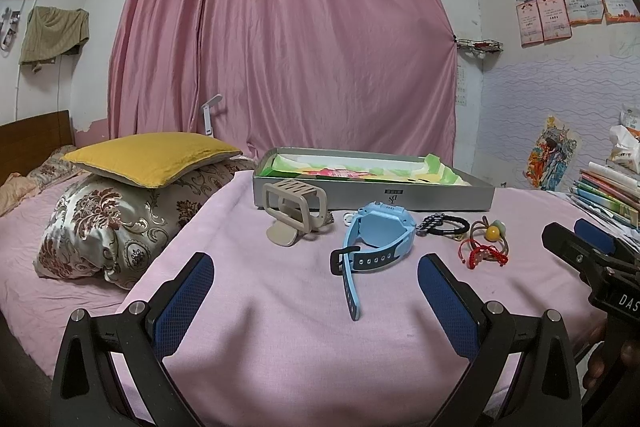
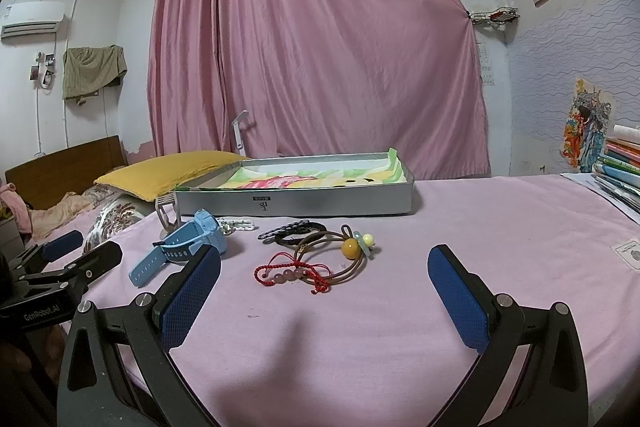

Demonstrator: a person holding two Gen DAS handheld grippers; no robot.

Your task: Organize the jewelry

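Note:
A shallow grey box [image 1: 372, 193] [image 2: 296, 201] with a colourful lining sits on the pink bed. In front of it lie a beige watch [image 1: 290, 213], a light blue watch [image 1: 376, 237] [image 2: 192, 245], black hair ties [image 1: 444, 225] [image 2: 292, 230], a brown tie with a yellow bead [image 1: 492, 230] [image 2: 349, 249] and a red string bracelet [image 1: 482, 254] [image 2: 294, 273]. My left gripper [image 1: 316, 285] is open and empty, just short of the blue watch. My right gripper [image 2: 324, 277] is open and empty, just short of the red bracelet.
Patterned and yellow pillows [image 1: 132, 187] lie left of the box. A stack of books [image 1: 608, 191] [image 2: 620, 167] stands at the right edge of the bed. A pink curtain [image 1: 280, 27] hangs behind.

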